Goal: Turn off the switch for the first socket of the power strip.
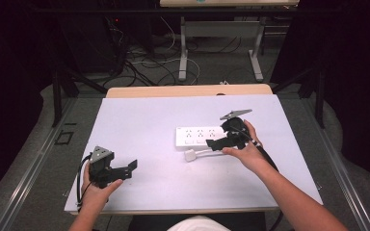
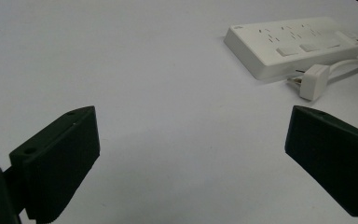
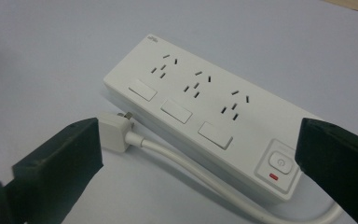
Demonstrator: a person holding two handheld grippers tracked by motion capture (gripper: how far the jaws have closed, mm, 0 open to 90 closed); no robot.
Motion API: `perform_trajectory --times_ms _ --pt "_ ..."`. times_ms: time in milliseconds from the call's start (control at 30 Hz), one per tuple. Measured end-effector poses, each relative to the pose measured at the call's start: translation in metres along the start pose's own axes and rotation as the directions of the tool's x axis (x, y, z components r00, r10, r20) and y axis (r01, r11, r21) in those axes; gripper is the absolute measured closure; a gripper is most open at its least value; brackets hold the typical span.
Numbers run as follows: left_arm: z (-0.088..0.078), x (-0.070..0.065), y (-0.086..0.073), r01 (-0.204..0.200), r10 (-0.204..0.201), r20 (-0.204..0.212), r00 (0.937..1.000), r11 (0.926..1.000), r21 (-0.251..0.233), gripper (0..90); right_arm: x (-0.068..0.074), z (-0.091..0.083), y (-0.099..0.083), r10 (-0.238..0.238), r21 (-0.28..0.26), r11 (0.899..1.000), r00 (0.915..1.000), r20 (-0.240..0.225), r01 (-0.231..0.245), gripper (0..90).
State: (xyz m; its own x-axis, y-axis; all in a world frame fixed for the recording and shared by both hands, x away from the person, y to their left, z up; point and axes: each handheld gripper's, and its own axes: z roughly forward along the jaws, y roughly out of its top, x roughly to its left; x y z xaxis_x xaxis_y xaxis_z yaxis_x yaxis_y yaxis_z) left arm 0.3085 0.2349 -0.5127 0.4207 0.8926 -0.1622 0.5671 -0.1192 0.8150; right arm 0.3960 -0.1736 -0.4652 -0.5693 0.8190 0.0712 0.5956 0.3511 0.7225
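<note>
**Inspector:** Firstly, the right gripper (image 1: pixel 215 143) stood with its jaws spread wide and gripping nothing, poised over the power strip (image 3: pixel 200 112) at that strip's switch end. One jaw sat above the power button (image 3: pixel 279 162); the other hung just beside the plug (image 3: pixel 112 132).

**Clerk:** And the risk?

**Inspector:** In my judgement, a closing stroke from there could have caught the button and toggled it, or nipped the white cable (image 3: pixel 200 175) running along the strip's near side. A grip across the smooth casing might also have slipped and skewed the strip on the table (image 1: pixel 144 125).

**Clerk:** The plug's position?

**Inspector:** Loose on the surface, touching or nearly touching the strip's near edge, prongs pointing away from the switch end.

**Clerk:** The other tool?

**Inspector:** The left gripper (image 1: pixel 125 168) was likewise spread and empty, well apart from the strip, aimed toward it.
</note>
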Motion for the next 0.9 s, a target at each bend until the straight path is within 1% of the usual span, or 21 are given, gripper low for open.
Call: perform_trajectory --times_ms 100,167,267,300,333,433,467,500,567,633,733,800,900 --pt "-0.001 -0.001 0.000 -0.006 0.006 -0.001 1.0000 1.0000 0.001 2.8 -0.001 -0.004 -0.002 0.005 -0.007 1.000 1.0000 0.004 -0.005 0.0" --pt "-0.001 -0.001 0.000 -0.008 0.008 -0.002 1.0000 1.0000 0.000 2.8 -0.003 -0.009 -0.005 -0.001 -0.018 1.000 0.9999 0.012 0.002 0.0" --pt "-0.002 -0.001 0.000 -0.008 0.008 -0.003 1.0000 1.0000 0.001 2.8 -0.005 -0.016 -0.011 0.012 -0.025 1.000 0.9998 0.017 -0.011 0.0" --pt "-0.002 -0.001 0.000 -0.007 0.007 -0.004 1.0000 1.0000 0.000 2.8 -0.006 -0.018 -0.013 0.003 -0.036 0.999 0.9997 0.023 -0.002 0.0" --pt "-0.002 -0.001 0.000 -0.007 0.007 -0.005 1.0000 1.0000 0.000 2.8 -0.007 -0.022 -0.015 0.010 -0.038 0.999 0.9996 0.025 -0.009 0.0" --pt "-0.003 -0.001 0.000 -0.006 0.005 -0.007 1.0000 1.0000 -0.004 2.8 -0.010 -0.030 -0.020 0.005 -0.061 0.998 0.9995 0.032 -0.003 0.0" --pt "-0.003 -0.001 0.000 -0.006 0.006 -0.008 1.0000 1.0000 -0.004 2.8 -0.010 -0.034 -0.021 0.018 -0.059 0.998 0.9994 0.029 -0.016 0.0" --pt "-0.003 -0.001 0.000 -0.006 0.006 -0.008 1.0000 1.0000 -0.003 2.8 -0.010 -0.037 -0.022 0.019 -0.063 0.998 0.9994 0.030 -0.018 0.0" --pt "-0.003 -0.001 0.000 -0.007 0.007 -0.008 0.9999 1.0000 0.000 2.8 -0.012 -0.043 -0.025 0.021 -0.076 0.997 0.9993 0.030 -0.018 0.0" --pt "-0.003 -0.001 0.000 -0.007 0.007 -0.008 0.9999 1.0000 -0.007 2.8 -0.013 -0.049 -0.027 0.017 -0.082 0.997 0.9991 0.039 -0.014 0.0" --pt "-0.003 -0.001 0.000 -0.003 0.003 -0.011 0.9999 1.0000 -0.007 2.8 -0.017 -0.057 -0.033 0.006 -0.094 0.996 0.9992 0.039 -0.002 0.0" --pt "-0.003 -0.001 0.000 0.000 0.000 -0.010 0.9999 1.0000 -0.008 2.8 -0.021 -0.063 -0.037 0.014 -0.092 0.996 0.9987 0.049 -0.009 0.0" --pt "-0.003 -0.001 0.000 -0.001 0.000 -0.012 0.9999 1.0000 -0.008 2.8 -0.027 -0.072 -0.044 0.020 -0.101 0.995 0.9988 0.044 -0.016 0.0"
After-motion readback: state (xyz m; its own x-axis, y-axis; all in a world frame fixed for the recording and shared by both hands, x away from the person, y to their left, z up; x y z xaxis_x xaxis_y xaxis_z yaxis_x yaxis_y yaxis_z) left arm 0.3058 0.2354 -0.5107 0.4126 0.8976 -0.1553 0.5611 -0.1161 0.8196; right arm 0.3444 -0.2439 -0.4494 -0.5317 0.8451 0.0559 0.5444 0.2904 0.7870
